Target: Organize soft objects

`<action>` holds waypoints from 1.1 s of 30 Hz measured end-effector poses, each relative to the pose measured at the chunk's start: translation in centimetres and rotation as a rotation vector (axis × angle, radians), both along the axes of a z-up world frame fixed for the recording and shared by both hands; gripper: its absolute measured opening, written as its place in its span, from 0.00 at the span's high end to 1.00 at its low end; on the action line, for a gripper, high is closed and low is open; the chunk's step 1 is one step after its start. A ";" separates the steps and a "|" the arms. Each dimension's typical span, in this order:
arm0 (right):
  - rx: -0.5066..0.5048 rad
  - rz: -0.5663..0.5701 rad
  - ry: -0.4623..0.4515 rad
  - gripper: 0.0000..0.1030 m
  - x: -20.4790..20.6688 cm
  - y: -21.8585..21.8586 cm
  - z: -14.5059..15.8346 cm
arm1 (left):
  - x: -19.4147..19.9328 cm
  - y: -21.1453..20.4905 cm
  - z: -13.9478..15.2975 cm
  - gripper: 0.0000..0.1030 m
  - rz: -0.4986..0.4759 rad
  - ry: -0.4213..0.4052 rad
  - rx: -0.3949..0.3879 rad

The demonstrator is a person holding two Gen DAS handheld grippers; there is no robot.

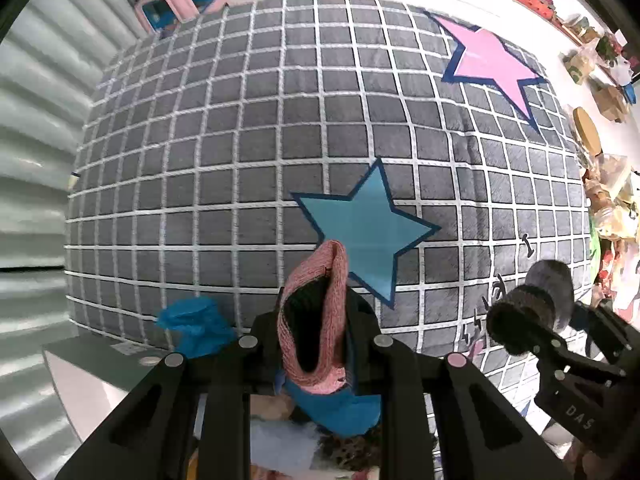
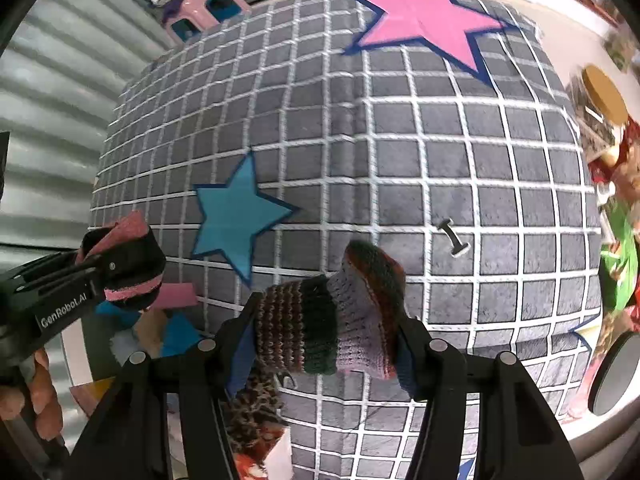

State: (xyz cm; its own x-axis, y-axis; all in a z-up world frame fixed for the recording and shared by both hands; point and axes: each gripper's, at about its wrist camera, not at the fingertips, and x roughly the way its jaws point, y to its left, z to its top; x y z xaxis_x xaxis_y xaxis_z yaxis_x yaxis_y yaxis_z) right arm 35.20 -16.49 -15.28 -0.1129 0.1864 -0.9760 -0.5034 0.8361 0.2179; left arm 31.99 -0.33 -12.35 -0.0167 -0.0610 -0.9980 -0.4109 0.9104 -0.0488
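Both grippers clamped — left gripper [image 1: 316,336] on pink sock [image 1: 316,320], right gripper [image 2: 326,332] on striped sock [image 2: 332,320].

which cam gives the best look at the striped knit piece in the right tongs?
Right wrist view. The striped knit piece fills the centre there, clamped between the right tongs, with brown, dark green and grey bands clear. The left wrist view shows it only as a dark fuzzy roll near the right edge, colours unreadable.
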 end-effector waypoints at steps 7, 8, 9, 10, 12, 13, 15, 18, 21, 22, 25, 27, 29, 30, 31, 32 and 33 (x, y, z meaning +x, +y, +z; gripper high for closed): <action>0.021 0.063 -0.026 0.43 -2.2 2.5 1.8 | -4.2 2.1 3.1 0.77 0.017 -0.031 0.035; 0.023 0.072 -0.028 0.43 -2.6 2.9 2.0 | -4.6 2.5 3.8 0.77 0.018 -0.039 0.037; 0.025 0.081 -0.030 0.43 -3.1 3.1 2.2 | -5.0 1.7 3.1 0.77 0.020 -0.045 0.040; 0.027 0.090 -0.034 0.43 -3.5 3.5 2.5 | -5.3 1.7 3.0 0.77 0.022 -0.051 0.043; 0.029 0.104 -0.039 0.43 -4.4 4.0 2.9 | -6.3 1.4 2.7 0.77 0.024 -0.066 0.049; 0.029 0.109 -0.043 0.43 -4.9 4.2 3.1 | -6.7 1.4 2.7 0.77 0.028 -0.072 0.051; 0.029 0.115 -0.051 0.43 -5.8 4.6 3.4 | -7.6 1.5 3.0 0.77 0.039 -0.086 0.053; 0.028 0.118 -0.062 0.43 -6.9 4.8 3.9 | -8.8 1.9 3.7 0.77 0.044 -0.113 0.060; 0.023 0.119 -0.074 0.43 -8.2 5.1 4.5 | -10.0 2.3 4.5 0.77 0.045 -0.132 0.061; 0.023 0.119 -0.077 0.43 -8.5 5.0 4.8 | -10.5 2.4 4.8 0.77 0.046 -0.140 0.061; 0.019 0.118 -0.086 0.43 -9.8 5.0 5.5 | -11.9 2.5 5.6 0.77 0.041 -0.160 0.060; 0.017 0.116 -0.095 0.43 -10.6 4.8 5.9 | -12.8 2.5 6.2 0.77 0.034 -0.171 0.062; 0.015 0.112 -0.100 0.43 -11.4 4.6 6.4 | -13.5 2.4 6.7 0.77 0.028 -0.180 0.063; 0.014 0.109 -0.102 0.43 -11.8 4.5 6.6 | -14.1 2.4 7.0 0.77 0.024 -0.186 0.064; 0.013 0.107 -0.103 0.43 -12.1 4.4 6.8 | -14.5 2.4 7.3 0.77 0.020 -0.192 0.064; 0.011 0.105 -0.105 0.43 -12.5 4.2 7.0 | -14.8 2.3 7.5 0.77 0.017 -0.196 0.065; 0.009 0.101 -0.107 0.43 -12.9 4.1 7.2 | -15.4 2.3 7.8 0.77 0.016 -0.202 0.065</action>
